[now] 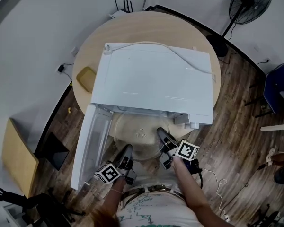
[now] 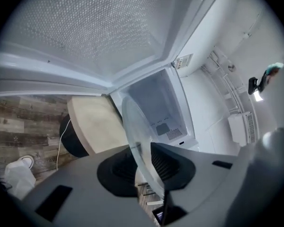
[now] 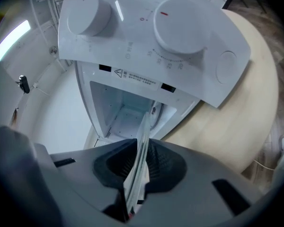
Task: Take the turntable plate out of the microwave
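Between the jaws of the left gripper (image 2: 142,161), the near rim of the glass turntable plate (image 1: 139,135) is pinched, the jaws nearly together on it. The right gripper (image 3: 141,167) clamps the same rim a little farther round. Held by both, the plate pokes out of the mouth of the microwave (image 1: 151,77), its far part under the top edge, beside the swung-open door (image 1: 90,141). The take-out looks about half done: the plate is not yet clear of the cavity, and presumably goes down somewhere on the round table (image 1: 132,25).
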The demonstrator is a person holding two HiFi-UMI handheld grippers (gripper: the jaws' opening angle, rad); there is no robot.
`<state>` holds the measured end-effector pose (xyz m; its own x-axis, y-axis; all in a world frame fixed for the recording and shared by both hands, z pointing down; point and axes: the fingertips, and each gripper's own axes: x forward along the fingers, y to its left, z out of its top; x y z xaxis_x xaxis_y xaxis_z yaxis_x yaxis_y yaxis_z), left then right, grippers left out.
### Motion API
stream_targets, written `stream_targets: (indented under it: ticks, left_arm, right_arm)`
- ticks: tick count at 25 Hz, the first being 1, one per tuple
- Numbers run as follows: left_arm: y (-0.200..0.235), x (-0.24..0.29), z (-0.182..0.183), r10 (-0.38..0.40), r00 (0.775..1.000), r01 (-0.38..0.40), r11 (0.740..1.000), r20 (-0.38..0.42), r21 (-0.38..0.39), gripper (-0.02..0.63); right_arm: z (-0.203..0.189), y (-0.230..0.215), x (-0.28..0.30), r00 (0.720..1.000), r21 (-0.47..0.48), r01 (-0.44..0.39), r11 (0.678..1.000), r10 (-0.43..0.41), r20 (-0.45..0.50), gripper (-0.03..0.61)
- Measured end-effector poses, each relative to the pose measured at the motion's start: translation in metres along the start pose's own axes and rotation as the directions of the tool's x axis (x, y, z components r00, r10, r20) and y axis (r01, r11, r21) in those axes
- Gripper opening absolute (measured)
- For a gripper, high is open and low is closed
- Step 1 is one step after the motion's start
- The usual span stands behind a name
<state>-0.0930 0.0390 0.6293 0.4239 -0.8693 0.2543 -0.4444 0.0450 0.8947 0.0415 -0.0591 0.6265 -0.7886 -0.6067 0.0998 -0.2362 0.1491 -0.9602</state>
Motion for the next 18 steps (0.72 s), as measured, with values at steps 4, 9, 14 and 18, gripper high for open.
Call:
stream_targets:
  ticks: [4,9,14,18]
  left_arm:
    - [-0.017,-0.013,-0.004,0.014,0.997,-0.018,0.998,0.080,0.057,0.084]
    - [-0.037,-0.024,-0.012,0.030,0.982,-0.043,0.997,0.188,0.065,0.084]
    - [-0.055,-0.040,-0.013,0.036,0.977,-0.053,0.996,0.210,0.076,0.084]
    - [-0.064,-0.052,-0.008,0.013,0.984,-0.029,0.996,0.175,0.089,0.084]
  right_arm:
    - [0.001,0.015,-0.005,0.998,-0.015,-0.059,0.998,0.059,-0.034,0.041]
    - [0.005,0.029,-0.009,0.990,-0.031,-0.069,0.997,0.065,-0.123,0.042]
    - [0.001,0.047,-0.020,0.989,-0.055,-0.057,0.997,0.049,-0.140,0.044]
    - [-0.006,0.063,-0.029,0.993,-0.049,-0.046,0.998,0.041,-0.107,0.044]
